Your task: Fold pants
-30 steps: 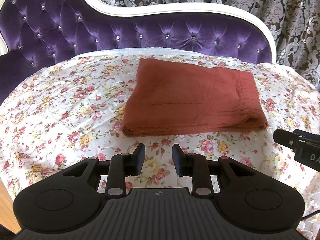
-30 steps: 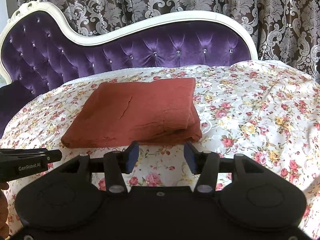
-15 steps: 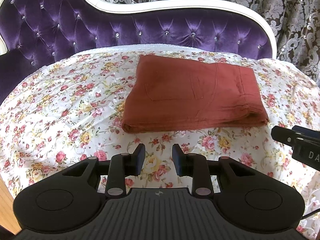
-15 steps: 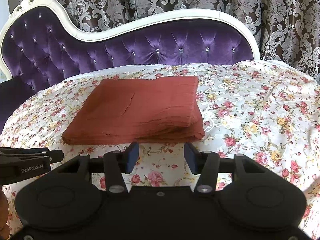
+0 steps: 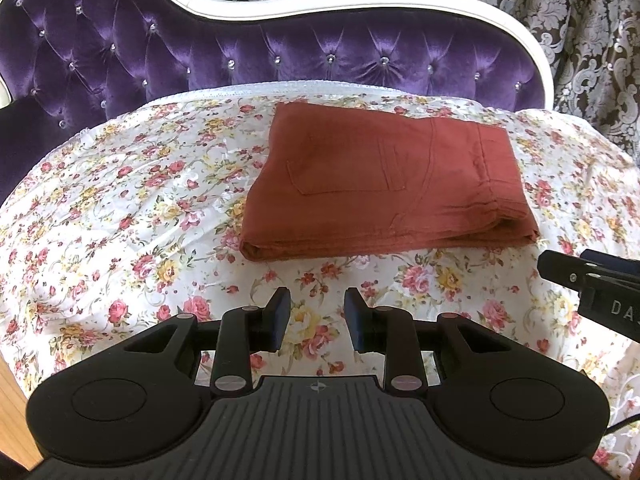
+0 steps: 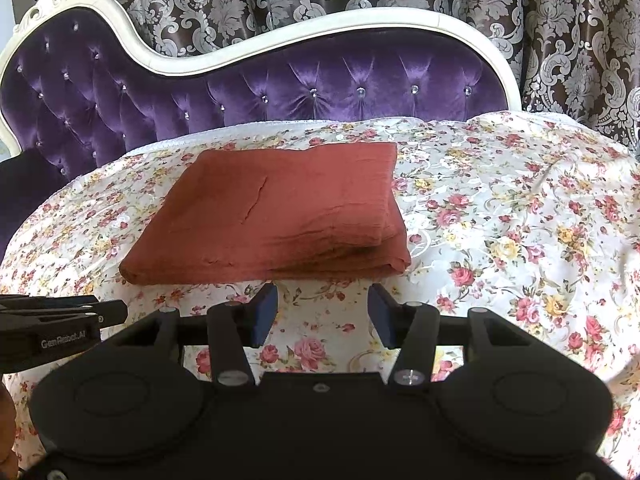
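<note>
Nearest, the left claw (image 5: 316, 314) and right claw (image 6: 322, 314) hang empty with jaws apart over a floral sheet (image 5: 120, 216). Beyond lie the folded rust pants (image 5: 384, 184), then a purple tufted backrest (image 6: 320, 88) and damask curtains (image 6: 560, 20).

We read "GenRobot.AI" on the left tool (image 6: 64, 320) at the frame's edge, and "DA" on the right tool (image 5: 592, 280), cut off.

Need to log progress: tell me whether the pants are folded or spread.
Folded. The pants lie as a compact rectangle on the floral sheet, with stacked layers showing along the near edge.
</note>
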Demonstrator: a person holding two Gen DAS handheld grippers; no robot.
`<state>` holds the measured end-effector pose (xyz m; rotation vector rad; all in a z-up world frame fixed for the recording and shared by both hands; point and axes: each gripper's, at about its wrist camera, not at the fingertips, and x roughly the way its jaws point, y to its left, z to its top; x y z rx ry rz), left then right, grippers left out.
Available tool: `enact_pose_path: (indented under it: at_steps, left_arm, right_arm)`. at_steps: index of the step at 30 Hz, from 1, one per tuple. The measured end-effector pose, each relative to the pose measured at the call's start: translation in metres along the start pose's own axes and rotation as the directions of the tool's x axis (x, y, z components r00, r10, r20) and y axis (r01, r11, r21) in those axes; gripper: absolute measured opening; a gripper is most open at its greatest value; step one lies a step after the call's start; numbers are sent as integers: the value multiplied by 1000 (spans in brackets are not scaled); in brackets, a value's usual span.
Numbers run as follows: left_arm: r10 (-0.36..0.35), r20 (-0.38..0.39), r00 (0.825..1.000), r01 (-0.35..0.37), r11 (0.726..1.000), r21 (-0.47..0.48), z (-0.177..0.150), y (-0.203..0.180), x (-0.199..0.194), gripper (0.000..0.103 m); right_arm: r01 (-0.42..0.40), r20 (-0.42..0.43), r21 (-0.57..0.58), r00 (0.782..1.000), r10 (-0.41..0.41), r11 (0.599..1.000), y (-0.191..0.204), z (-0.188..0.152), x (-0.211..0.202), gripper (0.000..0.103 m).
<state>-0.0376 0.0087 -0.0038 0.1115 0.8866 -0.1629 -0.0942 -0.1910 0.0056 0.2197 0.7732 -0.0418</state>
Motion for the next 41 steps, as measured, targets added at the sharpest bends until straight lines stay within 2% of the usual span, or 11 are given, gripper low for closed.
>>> enact_pose_path:
  at_steps: [41]
  left_arm:
    - [14,-42,999,-13,1000,15,2,-3,21,30]
  right_arm:
    - [12,-59,28,998,-10,1000,-3,0,24,58]
